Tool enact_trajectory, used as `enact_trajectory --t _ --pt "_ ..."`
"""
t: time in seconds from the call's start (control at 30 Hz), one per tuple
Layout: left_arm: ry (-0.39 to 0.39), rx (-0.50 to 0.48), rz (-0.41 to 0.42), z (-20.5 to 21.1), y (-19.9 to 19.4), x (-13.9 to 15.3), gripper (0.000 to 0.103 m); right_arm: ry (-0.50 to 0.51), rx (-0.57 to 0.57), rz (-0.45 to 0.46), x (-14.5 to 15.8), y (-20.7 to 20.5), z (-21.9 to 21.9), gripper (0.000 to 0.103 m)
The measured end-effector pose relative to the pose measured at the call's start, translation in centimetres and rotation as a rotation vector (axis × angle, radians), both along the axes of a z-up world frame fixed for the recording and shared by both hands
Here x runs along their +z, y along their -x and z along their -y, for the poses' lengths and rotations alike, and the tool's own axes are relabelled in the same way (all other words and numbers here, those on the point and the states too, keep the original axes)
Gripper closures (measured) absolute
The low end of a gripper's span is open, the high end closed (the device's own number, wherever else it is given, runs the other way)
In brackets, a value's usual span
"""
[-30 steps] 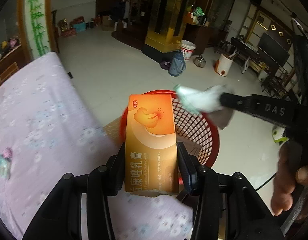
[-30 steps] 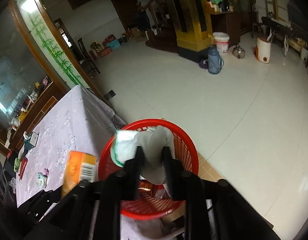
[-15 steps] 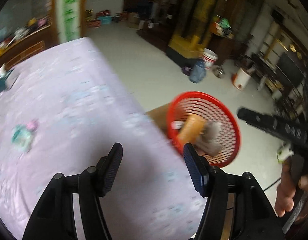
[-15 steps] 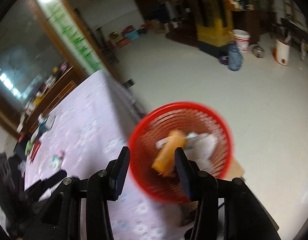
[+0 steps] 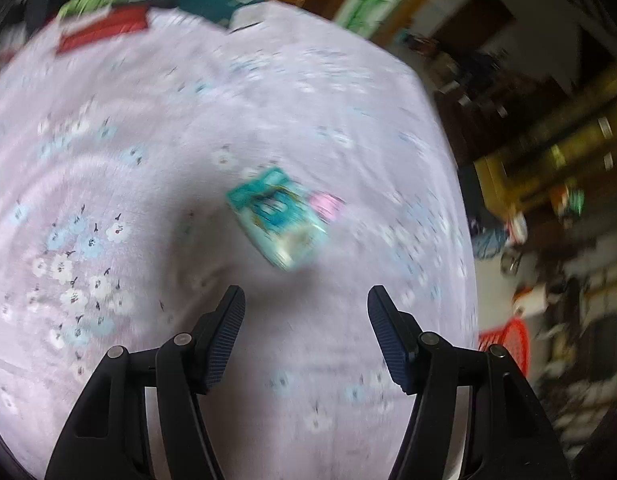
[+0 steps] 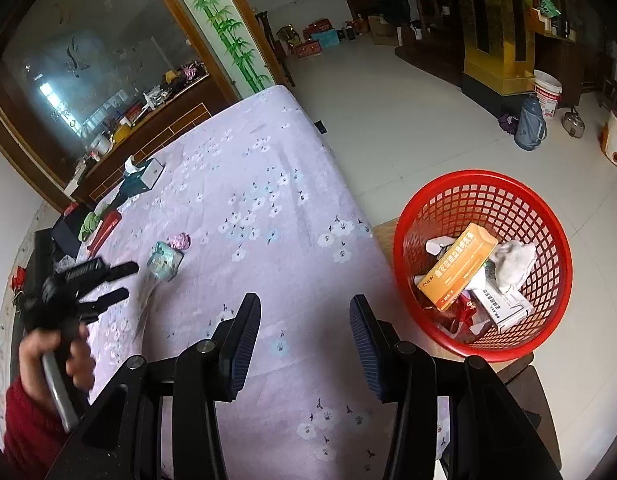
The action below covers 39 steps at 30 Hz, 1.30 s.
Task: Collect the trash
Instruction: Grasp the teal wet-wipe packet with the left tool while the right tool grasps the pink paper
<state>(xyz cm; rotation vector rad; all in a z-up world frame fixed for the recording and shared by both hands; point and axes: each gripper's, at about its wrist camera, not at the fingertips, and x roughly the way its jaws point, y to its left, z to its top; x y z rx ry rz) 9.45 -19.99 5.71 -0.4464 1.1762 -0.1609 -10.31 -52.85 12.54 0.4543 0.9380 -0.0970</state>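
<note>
Near the desk's middle, a crumpled teal plastic packet (image 5: 277, 216) is approached by the empty, parted left tongs (image 5: 306, 322); closing comes next. The right tongs (image 6: 304, 334) are parted too.

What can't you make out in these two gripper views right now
- Teal packet: print unreadable, motion blur, left wrist view.
- Pink scrap beside it: too small to identify, right wrist view.
- Red basket: contents cut off, left wrist view.
- Basket bottom, right wrist view: hidden under orange box and white tissue.
</note>
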Motion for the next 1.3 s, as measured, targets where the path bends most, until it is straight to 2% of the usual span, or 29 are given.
enact_trajectory --t 0.13,0.3,0.47,0.5,0.57,0.67,0.77,0.87,1.0,1.23,1.3 --pt "0.034 0.041 -0.047 -0.2 -3.0 -1.3 0.041 -0.002 -0.016 -0.013 -0.3 0.1 0.6 0.053" --pt "-0.013 0.075 -0.090 1.2 -6.2 -3.0 0.041 -0.005 -0.046 -0.022 -0.4 0.5 1.8 0.053" --pt "-0.053 0.067 -0.098 2.0 -7.1 -4.5 0.041 0.000 -0.067 -0.035 -0.7 0.7 2.8 0.053" --pt "-0.061 0.063 -0.093 2.0 -7.0 -4.7 0.043 0.000 -0.067 -0.039 -0.7 0.5 2.8 0.053" --pt "-0.082 0.044 -0.083 1.9 -6.7 -5.2 0.054 -0.004 -0.062 -0.042 -0.8 0.2 2.7 0.053" --pt "-0.141 -0.015 -0.043 1.7 -6.0 -5.0 0.077 -0.004 -0.032 -0.039 -0.7 -0.9 1.7 0.053" --pt "-0.148 -0.066 -0.017 0.7 -4.7 -4.7 0.082 -0.007 0.013 -0.034 -0.6 -2.3 0.3 0.053" --pt "-0.176 -0.109 0.014 0.0 -3.0 -4.1 0.084 -0.022 0.081 -0.031 -0.5 -4.5 -1.8 0.053" --pt "-0.166 -0.144 0.066 -1.8 0.3 -2.6 0.085 -0.044 0.185 -0.037 -0.9 -8.3 -5.8 0.053" --pt "-0.157 -0.157 0.116 -5.1 5.5 -1.0 0.085 -0.099 0.348 -0.042 -3.6 -15.1 -13.9 0.054" --pt "-0.163 -0.153 0.137 -6.1 7.0 -0.5 0.085 -0.075 0.375 -0.039 -4.5 -16.7 -15.8 0.055"
